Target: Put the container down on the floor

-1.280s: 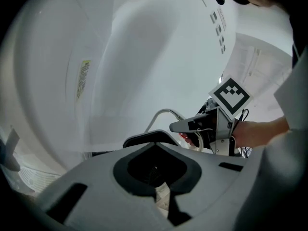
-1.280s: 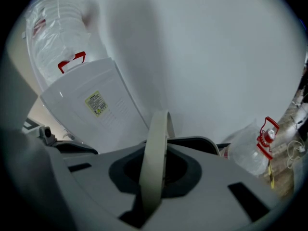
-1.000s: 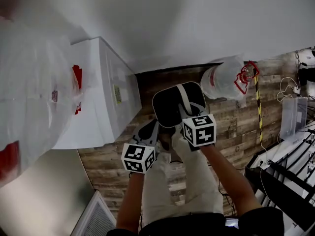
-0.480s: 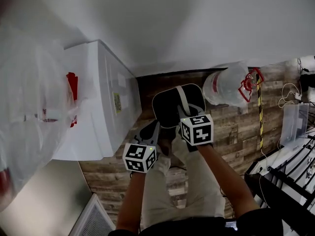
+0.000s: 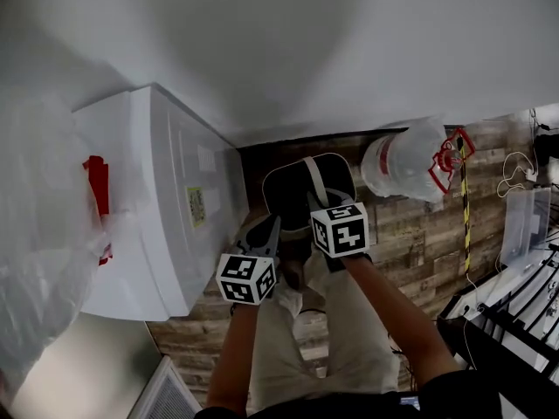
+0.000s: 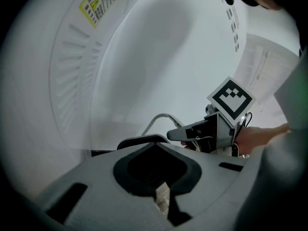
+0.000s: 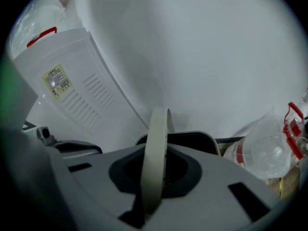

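Contents: container (image 5: 288,195) is dark inside, can't tell what's in it.
Right gripper (image 7: 153,186): jaws clamped on the container's pale handle (image 7: 155,148).
Left gripper (image 6: 162,196): jaws together, nothing between, just left of container.
Location: above the wood floor (image 5: 410,225), between white appliance (image 5: 166,225) and clear jug (image 5: 402,160).
Orientation: mouth up, handle upright, spanning the container's length toward the wall.

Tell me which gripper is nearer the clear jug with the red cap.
Right. The right gripper, shut on the handle of the container, is beside the jug; the left gripper sits on the container's far side, toward the white appliance.
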A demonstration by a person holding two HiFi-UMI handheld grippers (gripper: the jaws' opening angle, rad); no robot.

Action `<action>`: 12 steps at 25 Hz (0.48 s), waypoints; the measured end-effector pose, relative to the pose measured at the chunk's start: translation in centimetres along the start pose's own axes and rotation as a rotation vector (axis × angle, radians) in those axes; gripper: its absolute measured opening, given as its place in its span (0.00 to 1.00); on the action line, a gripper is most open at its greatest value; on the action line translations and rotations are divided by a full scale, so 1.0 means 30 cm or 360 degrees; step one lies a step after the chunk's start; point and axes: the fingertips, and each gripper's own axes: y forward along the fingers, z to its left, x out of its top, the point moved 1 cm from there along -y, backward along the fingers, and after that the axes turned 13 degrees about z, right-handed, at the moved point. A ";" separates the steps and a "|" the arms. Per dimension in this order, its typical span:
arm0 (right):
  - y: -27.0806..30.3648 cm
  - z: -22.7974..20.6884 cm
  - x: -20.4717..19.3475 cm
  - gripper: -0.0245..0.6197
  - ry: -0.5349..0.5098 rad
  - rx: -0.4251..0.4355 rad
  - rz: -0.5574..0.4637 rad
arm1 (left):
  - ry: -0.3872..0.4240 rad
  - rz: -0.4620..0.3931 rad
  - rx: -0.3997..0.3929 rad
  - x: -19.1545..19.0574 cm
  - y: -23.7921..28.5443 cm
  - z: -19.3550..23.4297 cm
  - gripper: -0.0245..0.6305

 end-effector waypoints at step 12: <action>0.179 -0.061 -0.001 0.09 0.0061 0.0000 0.0045 | -0.0035 -0.0009 0.0020 -0.036 0.100 0.107 0.06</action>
